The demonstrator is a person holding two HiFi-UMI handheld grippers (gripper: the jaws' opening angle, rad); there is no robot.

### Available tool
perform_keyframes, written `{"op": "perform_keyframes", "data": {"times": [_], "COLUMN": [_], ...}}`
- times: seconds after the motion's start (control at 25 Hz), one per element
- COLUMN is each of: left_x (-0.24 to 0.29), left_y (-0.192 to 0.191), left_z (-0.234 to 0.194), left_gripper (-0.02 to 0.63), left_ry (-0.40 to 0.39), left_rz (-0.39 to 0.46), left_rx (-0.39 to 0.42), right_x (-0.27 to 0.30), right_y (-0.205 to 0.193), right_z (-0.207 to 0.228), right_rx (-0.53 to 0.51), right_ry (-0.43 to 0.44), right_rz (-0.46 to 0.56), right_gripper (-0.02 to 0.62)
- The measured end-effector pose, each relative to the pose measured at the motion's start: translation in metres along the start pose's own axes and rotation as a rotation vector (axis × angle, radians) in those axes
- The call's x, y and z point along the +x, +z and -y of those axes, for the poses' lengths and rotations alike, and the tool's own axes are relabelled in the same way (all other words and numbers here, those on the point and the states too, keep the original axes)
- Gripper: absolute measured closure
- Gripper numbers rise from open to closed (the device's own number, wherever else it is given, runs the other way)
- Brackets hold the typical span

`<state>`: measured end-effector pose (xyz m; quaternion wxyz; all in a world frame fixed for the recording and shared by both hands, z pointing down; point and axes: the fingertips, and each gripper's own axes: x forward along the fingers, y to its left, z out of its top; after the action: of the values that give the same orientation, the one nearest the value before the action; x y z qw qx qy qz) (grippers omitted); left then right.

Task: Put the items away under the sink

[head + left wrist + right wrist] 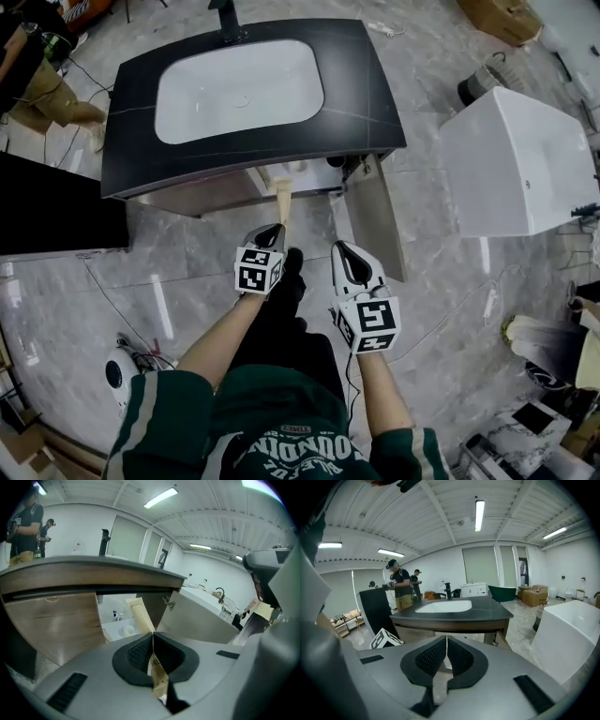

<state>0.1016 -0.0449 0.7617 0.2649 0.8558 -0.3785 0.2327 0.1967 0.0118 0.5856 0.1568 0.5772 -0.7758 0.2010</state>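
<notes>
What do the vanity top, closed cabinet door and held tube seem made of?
Vanity top: dark matte stone-like slab, with faint pale veins. Closed cabinet door: probably wood-grain laminate, brown streaks. Tube in the left gripper: soft cream plastic, its flat end pinched.

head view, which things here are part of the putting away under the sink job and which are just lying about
Job: cream tube in the left gripper, vanity cabinet, open door.
Lying about: white block, black panel, cardboard box.
</notes>
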Motion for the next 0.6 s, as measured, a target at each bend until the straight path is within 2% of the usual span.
{"op": "perform_keyframes", "data": {"times": [0.16,0.36,0.6], "left_x": [0.070,0.154,0.243], "left_y": [-0.030,-0.065,-0.100], "left_z": [-0.038,-0.083,-0.142], "left_gripper": [0.589,0.590,0.591], "left_ry": [0.022,0.057,0.149], "left_rz": [0.028,0.085,0.098], "left_rx": [0.001,-0.053,-0.085], "right_x": [0.065,0.140,0.209], "right_y": [-0.064,-0.145,-0.229], "right_z": [0.032,0.061,0.089], "right_rx": [0.016,-0.005,0.031], "right_ry": [0.010,0.018,0.037], "right_rz": [0.001,-0.001,0.006], "right_gripper": [0.552,0.552,0.552]}}
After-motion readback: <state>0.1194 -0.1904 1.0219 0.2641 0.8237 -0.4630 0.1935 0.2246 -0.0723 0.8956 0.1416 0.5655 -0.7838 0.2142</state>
